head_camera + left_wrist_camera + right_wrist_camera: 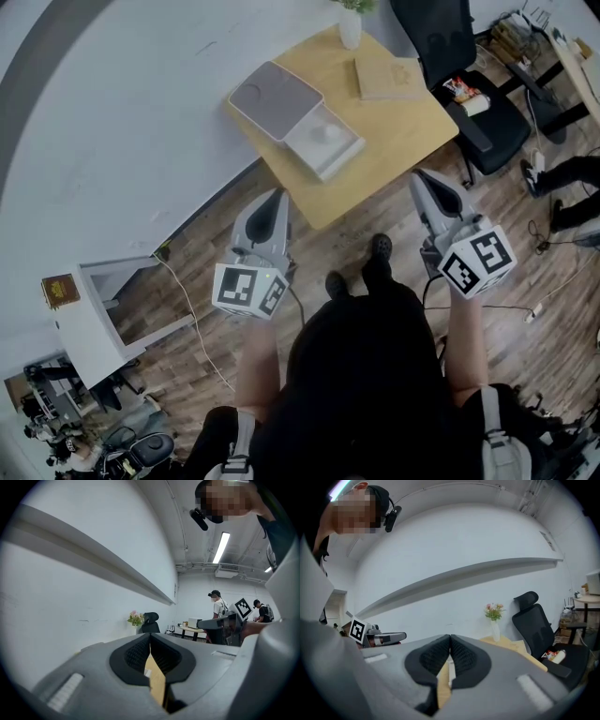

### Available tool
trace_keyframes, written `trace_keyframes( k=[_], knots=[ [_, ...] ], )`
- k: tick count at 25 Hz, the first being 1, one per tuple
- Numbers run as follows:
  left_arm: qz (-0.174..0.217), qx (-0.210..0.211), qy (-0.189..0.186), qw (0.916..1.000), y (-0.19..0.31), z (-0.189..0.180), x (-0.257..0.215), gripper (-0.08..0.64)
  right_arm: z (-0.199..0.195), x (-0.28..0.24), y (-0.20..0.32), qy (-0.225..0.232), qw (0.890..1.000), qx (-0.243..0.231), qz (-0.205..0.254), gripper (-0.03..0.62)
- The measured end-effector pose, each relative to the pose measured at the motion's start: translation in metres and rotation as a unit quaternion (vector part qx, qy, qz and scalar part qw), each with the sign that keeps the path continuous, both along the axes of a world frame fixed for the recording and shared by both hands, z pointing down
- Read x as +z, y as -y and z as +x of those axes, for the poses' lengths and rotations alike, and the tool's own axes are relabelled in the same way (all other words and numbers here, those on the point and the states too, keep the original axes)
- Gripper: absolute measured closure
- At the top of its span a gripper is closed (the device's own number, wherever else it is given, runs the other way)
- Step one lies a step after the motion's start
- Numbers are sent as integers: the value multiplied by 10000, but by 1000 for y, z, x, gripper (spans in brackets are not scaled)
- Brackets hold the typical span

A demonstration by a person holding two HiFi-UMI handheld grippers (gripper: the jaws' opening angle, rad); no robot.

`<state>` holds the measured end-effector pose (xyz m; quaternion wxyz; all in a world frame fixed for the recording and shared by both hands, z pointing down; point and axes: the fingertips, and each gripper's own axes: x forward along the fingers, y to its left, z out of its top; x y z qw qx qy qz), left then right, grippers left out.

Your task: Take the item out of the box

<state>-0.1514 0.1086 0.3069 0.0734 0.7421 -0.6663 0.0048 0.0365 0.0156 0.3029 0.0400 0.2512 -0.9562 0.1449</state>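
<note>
Approach stage: my left gripper (276, 199) and right gripper (424, 180), both closed and empty, face the box (275, 99); next I must reach it and open.

From above, the head view looks steeply down, with the light square wooden table (403, 131) a little ahead. The cameras on the left gripper (277, 194) and the right gripper (419, 174) look almost level toward that table. All three views share the white flower vase (350, 26) on it.
</note>
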Motion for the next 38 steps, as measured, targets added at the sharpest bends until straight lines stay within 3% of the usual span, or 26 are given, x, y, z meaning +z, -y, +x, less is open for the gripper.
trace_keyframes(
  k=[22, 38],
  knots=[
    [-501, -530, 65, 9973, 98, 54, 23, 548, 23, 23, 108, 63, 9966, -764, -305, 589],
    [-1008, -758, 45, 9920, 112, 88, 61, 547, 47, 46, 121, 53, 9921, -1093, -608, 589]
  ],
)
